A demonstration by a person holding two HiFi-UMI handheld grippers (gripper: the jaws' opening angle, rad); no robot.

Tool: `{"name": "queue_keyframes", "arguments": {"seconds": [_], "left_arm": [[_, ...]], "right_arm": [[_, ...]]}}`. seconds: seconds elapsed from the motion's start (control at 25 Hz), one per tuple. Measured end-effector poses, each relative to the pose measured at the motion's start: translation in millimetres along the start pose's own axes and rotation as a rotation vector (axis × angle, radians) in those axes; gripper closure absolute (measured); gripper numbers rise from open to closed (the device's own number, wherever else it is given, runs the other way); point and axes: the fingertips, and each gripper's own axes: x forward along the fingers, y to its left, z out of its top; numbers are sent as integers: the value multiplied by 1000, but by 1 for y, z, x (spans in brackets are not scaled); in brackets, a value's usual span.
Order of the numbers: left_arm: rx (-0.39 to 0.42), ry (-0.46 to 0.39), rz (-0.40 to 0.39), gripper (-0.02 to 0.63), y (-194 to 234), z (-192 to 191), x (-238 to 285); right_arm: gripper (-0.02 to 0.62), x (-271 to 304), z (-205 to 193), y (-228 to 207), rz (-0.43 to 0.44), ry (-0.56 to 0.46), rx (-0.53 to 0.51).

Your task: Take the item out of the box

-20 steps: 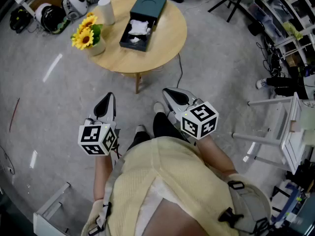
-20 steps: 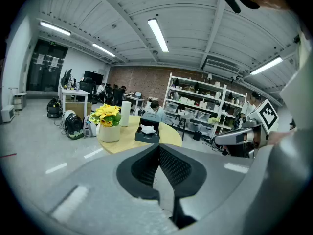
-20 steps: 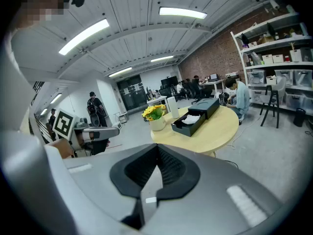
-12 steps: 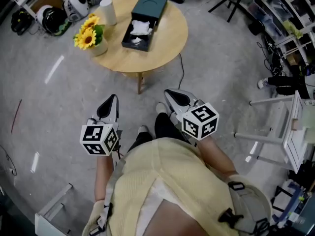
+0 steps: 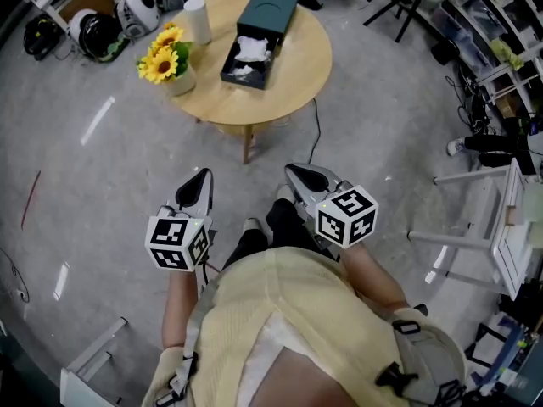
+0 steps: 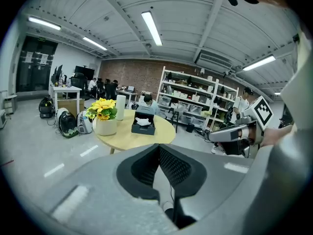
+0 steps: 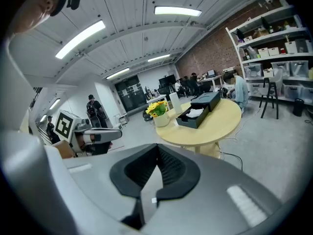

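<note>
Box point(image 5: 270, 15) farther right than before

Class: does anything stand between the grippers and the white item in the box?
Nothing visible does. Only floor lies between the left gripper, the right gripper and the table. The box stands open with the white item exposed; the sunflower pot sits off to its side.
</note>
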Motion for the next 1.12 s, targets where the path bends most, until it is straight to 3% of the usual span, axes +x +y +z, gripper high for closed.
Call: {"name": "queue_keyframes", "arguments": {"seconds": [0.32, 0.84, 1.12], "left_arm": [[11, 5, -43, 607, -11, 0, 16], [86, -4, -18, 603, -29, 36, 61], [128, 34, 5, 504, -35, 47, 96]], "right_arm": [[592, -1, 4, -9, 6, 7, -8], [592, 4, 32, -52, 45, 26, -15], [592, 11, 38, -72, 90, 41, -17]]}}
